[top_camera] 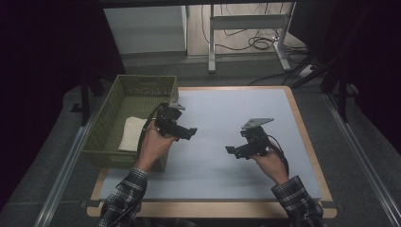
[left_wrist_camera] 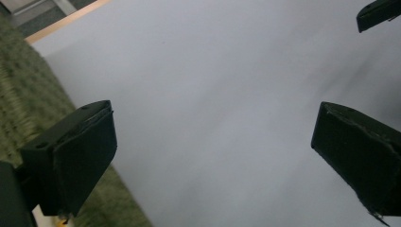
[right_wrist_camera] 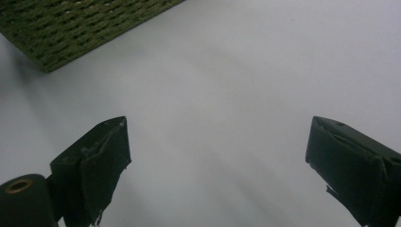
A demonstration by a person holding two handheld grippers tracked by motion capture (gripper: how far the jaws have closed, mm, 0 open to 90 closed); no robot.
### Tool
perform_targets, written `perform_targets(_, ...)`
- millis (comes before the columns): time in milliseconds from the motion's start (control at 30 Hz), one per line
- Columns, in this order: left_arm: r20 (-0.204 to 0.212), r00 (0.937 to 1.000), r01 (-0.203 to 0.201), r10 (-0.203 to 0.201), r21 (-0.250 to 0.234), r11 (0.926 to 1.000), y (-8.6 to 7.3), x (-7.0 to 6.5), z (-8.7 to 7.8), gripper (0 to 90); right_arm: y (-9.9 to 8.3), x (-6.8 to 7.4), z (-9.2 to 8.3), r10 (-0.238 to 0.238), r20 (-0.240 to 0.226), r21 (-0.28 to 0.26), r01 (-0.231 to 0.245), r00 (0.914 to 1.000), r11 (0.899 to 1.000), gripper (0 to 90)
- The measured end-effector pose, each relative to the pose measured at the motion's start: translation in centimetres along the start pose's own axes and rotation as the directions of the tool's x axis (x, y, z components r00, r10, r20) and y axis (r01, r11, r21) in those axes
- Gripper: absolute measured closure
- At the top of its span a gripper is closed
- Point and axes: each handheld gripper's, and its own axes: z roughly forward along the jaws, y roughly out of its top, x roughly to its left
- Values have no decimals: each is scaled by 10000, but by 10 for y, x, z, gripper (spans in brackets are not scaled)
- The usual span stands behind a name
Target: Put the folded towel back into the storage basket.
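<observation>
Dark curtains and a cable-strewn floor surround the desk (top_camera: 302,142), whose pale grey mat is bordered by a wooden edge. An olive basket (top_camera: 101,137) stands at the desk's left edge, and a folded white cloth (top_camera: 130,133) lies inside it, against the near wall.

The left gripper (top_camera: 189,133) hovers just beside the basket's right wall, pointing toward desk centre; its position next to the cloth suggests the cloth is the item being worked. The right gripper (top_camera: 231,151) hangs well apart, over the open mat, aimed leftward, probably on standby.

The left gripper view shows its jaws spread wide with nothing between them, over bare mat, with the basket's weave (left_wrist_camera: 23,94) at the left. The right gripper view likewise shows spread, empty jaws and a corner of the basket (right_wrist_camera: 71,28). The high view alone reveals the cloth's location.
</observation>
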Motion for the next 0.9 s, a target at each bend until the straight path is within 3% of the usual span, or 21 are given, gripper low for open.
perform_targets(233, 499, 9984, -258, 276, -350, 9991, 3, -26, 13, 6, -19, -11, -14, 258, 218, -16, -258, 9994, 9997, 61)
perform_targets(467, 816, 9946, -609, 641, -405, 9973, -3, -55, 35, 3, -41, -18, -21, 398, 426, 99, -402, 9983, 9991, 46)
perform_targets(667, 1050, 9909, -806, 836, -324, 9962, -18, -74, 57, 0, -61, -23, -24, 429, 698, 237, -446, 9966, 9987, 41)
perform_targets(900, 1014, 9922, -734, 724, 58, 9973, -47, -81, 80, 0, -82, -31, -22, 485, 928, 438, -527, 9945, 9976, 40)
